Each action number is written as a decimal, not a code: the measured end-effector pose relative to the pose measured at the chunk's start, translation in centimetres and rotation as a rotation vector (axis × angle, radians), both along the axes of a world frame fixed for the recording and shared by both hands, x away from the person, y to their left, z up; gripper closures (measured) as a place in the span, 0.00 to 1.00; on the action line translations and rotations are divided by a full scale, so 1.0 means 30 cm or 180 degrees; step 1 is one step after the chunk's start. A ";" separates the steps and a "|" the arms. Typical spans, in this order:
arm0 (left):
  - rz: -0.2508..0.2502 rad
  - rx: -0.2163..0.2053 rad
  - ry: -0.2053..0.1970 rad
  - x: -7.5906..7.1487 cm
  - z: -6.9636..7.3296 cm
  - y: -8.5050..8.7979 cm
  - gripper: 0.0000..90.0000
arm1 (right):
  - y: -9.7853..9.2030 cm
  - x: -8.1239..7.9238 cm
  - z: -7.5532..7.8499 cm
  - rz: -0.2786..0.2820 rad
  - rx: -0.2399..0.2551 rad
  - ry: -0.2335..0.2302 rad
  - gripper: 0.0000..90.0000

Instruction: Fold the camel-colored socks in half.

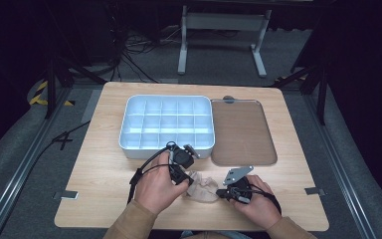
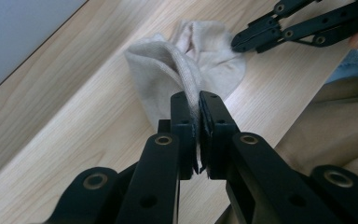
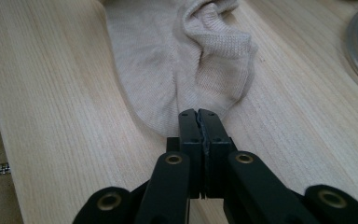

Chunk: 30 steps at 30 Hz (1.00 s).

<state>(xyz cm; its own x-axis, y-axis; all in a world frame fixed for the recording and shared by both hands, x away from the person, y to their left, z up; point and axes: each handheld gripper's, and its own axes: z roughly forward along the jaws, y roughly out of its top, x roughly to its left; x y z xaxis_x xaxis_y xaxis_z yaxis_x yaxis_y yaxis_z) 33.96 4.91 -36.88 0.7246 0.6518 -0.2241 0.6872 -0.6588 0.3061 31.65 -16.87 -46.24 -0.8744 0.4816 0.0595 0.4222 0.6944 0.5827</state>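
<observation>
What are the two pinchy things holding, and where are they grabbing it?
Both hold one beige sock. The left hand-held gripper pinches a raised fold of its fabric; the right hand-held gripper is shut on the sock's edge at its other end.

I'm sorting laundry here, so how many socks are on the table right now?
1. A single beige sock lies crumpled near the front edge of the table, pinched by the left gripper at one end and the right gripper at the other. A second folded inside can't be ruled out.
</observation>
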 end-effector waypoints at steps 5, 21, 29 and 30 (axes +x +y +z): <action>-0.0046 0.0009 0.0029 0.001 -0.008 -0.036 0.94 | -0.001 0.003 0.001 0.0008 0.0002 0.0026 1.00; -0.0211 0.0021 0.0065 0.017 -0.044 -0.138 0.94 | -0.002 0.005 0.000 0.0023 0.0011 0.0019 1.00; -0.0285 0.0026 0.0102 0.030 -0.075 -0.177 0.94 | -0.003 0.005 0.000 0.0032 0.0012 0.0014 1.00; -0.0273 0.0038 0.0127 0.030 -0.079 -0.181 0.94 | -0.003 0.006 -0.001 0.0032 0.0014 0.0017 1.00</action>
<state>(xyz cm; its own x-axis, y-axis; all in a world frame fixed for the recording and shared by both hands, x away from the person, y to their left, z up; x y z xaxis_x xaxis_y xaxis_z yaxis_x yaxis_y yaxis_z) 34.86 -0.51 -39.25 0.7684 0.5906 -0.2463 0.6397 -0.7191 0.2714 31.82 -16.97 -46.26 -0.8788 0.4726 0.0662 0.4183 0.6962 0.5834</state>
